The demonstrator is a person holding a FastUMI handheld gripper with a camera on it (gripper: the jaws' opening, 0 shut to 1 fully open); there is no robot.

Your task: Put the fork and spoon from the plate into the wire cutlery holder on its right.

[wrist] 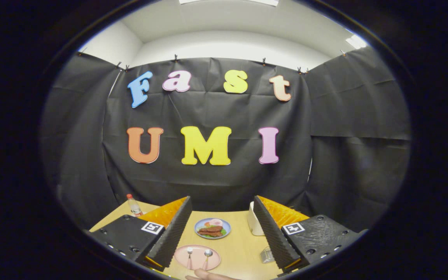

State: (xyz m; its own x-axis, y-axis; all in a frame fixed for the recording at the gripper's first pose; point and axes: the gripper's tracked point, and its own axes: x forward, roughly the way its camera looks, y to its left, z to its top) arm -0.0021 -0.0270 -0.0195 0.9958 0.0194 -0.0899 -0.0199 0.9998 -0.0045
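A pink plate (181, 254) lies on the wooden table between my fingers, low and near. On it rest a fork (189, 256) and a spoon (207, 257), side by side, heads pointing away. The wire cutlery holder (266, 254) stands to the plate's right, partly hidden by my right finger (272, 233). My gripper (222, 249) hangs above the table, open, with nothing between its fingers.
A blue plate (212, 228) with food sits beyond the pink one. A white container (254, 223) stands behind the right finger, a small bottle (133, 206) at the table's far left corner. A person's hand (212, 276) rests at the near edge.
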